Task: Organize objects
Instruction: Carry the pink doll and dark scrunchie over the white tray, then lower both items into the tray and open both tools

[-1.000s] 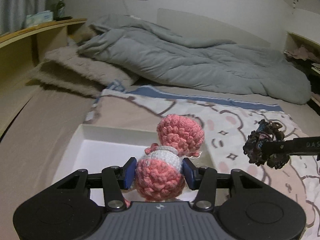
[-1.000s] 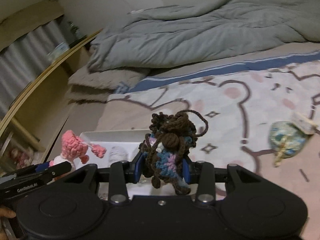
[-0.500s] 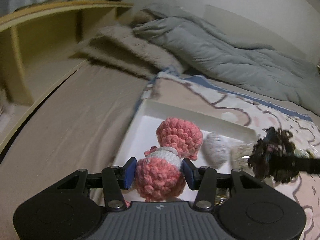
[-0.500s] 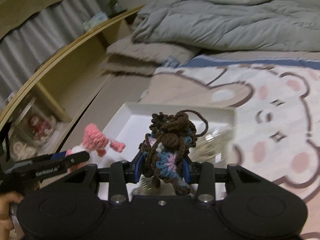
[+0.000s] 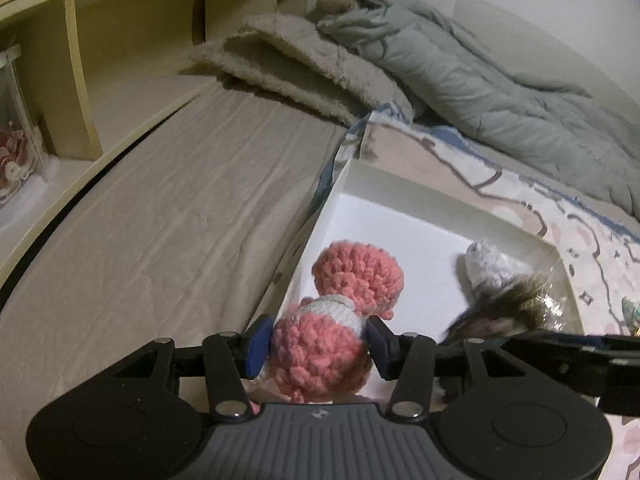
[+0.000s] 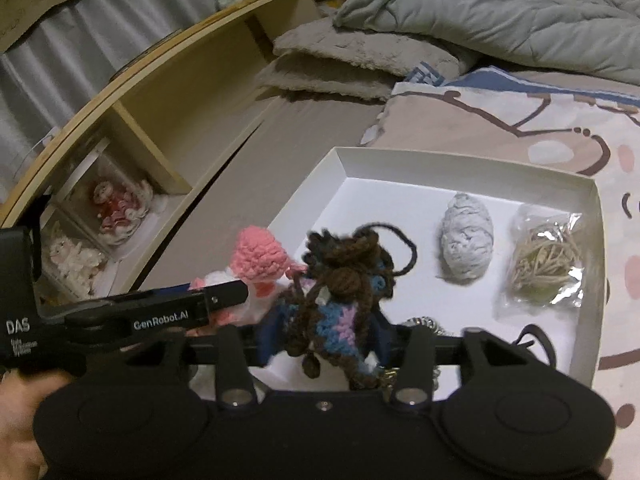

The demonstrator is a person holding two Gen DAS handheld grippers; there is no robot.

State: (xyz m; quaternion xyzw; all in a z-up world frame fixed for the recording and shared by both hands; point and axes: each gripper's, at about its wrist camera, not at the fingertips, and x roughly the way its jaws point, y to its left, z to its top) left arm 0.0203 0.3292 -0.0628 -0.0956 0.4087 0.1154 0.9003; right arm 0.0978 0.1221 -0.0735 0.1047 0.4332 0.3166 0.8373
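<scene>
Left wrist view: the left gripper has its blue pads against the sides of a pink and white crochet doll, and the jaws are easing apart with the doll between them. The doll's round pink head points away from the camera, over the near left corner of a shallow white box that lies on the bed. Farther right inside the box sits a pale grey yarn bundle. The right gripper's arm reaches in from the right edge, carrying a blurred brown tuft. To the left of the box stretches a beige sheet; beyond it lie a folded fuzzy blanket and a grey duvet. A wooden shelf runs along the far left.

Right wrist view: the right gripper has a brown, blue and pink crochet doll between its jaws, which are opening; blur hides whether the pads touch the yarn at all. This doll hangs over the near part of the white box. Inside, to the right, the grey yarn bundle lies next to a clear bag of tan cord by the right wall. The left gripper comes in from the left with the pink doll at the box's near left edge, and a hand shows at the lower left corner. A patterned cover lies under the box.
</scene>
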